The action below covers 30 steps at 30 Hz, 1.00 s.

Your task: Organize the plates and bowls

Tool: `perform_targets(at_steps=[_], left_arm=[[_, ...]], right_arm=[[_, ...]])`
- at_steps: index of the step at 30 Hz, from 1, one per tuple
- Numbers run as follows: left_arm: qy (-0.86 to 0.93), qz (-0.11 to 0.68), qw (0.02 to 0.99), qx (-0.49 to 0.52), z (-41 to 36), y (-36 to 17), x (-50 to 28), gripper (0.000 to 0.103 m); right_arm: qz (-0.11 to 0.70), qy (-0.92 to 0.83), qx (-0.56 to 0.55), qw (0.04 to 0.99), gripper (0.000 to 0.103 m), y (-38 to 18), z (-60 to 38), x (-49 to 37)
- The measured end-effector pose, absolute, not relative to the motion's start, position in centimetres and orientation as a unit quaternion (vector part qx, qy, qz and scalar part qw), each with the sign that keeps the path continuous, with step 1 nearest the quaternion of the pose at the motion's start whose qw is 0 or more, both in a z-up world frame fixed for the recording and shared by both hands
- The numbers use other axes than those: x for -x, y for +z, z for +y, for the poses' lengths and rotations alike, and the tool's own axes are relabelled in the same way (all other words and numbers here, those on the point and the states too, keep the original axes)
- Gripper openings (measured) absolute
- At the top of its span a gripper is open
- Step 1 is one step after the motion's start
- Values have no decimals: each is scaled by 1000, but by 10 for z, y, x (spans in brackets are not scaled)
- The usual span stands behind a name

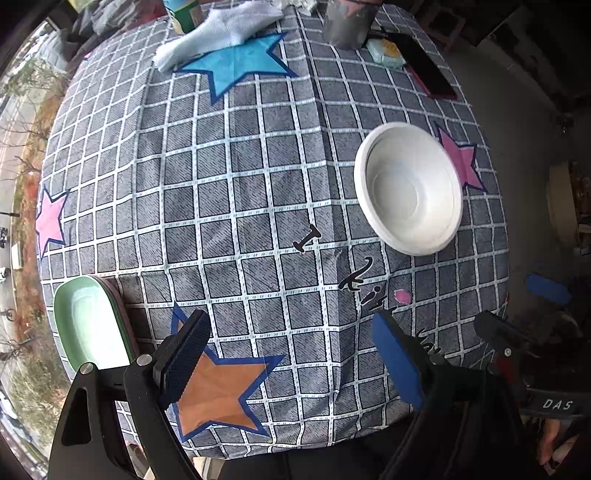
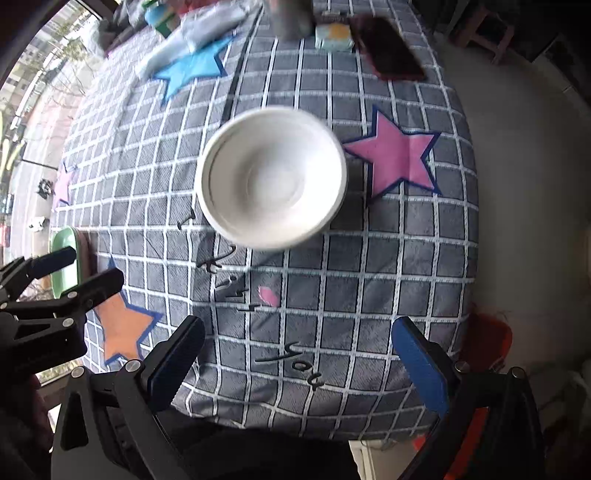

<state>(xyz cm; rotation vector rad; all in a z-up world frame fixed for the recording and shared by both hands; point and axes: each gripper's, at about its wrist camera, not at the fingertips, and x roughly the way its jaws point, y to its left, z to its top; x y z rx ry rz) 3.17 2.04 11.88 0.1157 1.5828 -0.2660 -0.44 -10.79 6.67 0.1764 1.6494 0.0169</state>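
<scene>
Both grippers up over the table, pointing straight down at a grey checked tablecloth (image 1: 236, 206) w/ coloured stars. Left gripper (image 1: 291, 354): jaws wide apart, nothing btwn them, just cloth and the orange star (image 1: 218, 391) below. Right gripper (image 2: 299, 354): jaws also spread wide, empty, cloth underneath.

White bowl (image 1: 408, 188) sits upright on the cloth, empty, right of centre in the left wrist view, well clear of the left gripper's fingers. Same bowl (image 2: 271, 175) is ahead of the right gripper in the right wrist view, a bit motion-blurred, just beside the pink star (image 2: 397, 155); not touched by either gripper.

Green plate (image 1: 88, 325) at the table's left edge, seems to rest on a darker plate or two under it – can't tell how many. It's near the left gripper's left finger but apart from it.

Writing: black script printed on the cloth, running down toward the near edge. "I" is legible, next word partly hidden, looks like "Kiss" but can't be sure; "you" reads clearly (image 2: 304, 363) in the right wrist view. On the right gripper's body, seen at lower right of the left wrist view, white letters "DAS" (image 1: 557, 404), rest cut off.

Far end of the table: white towel (image 1: 221, 33) over the blue star (image 1: 240, 62), grey cup (image 1: 347, 26), small pale-blue packet (image 1: 386, 53) w/ a yellow print (unreadable), dark phone (image 1: 428, 66), green carton (image 1: 184, 14) – label too blurred to read.
</scene>
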Motion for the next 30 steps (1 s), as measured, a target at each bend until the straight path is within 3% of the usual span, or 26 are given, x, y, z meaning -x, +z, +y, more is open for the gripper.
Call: perform_targets(at_steps=[12, 19, 30], left_arm=[[-140, 722, 671, -87, -5, 100, -56, 91], [-134, 722, 676, -57, -15, 93, -82, 91], [-113, 719, 679, -102, -51, 69, -104, 91]], right_arm=[[734, -32, -98, 671, 101, 61, -126, -42], [714, -33, -115, 690, 101, 61, -140, -71], [741, -43, -70, 666, 101, 8, -157, -89]])
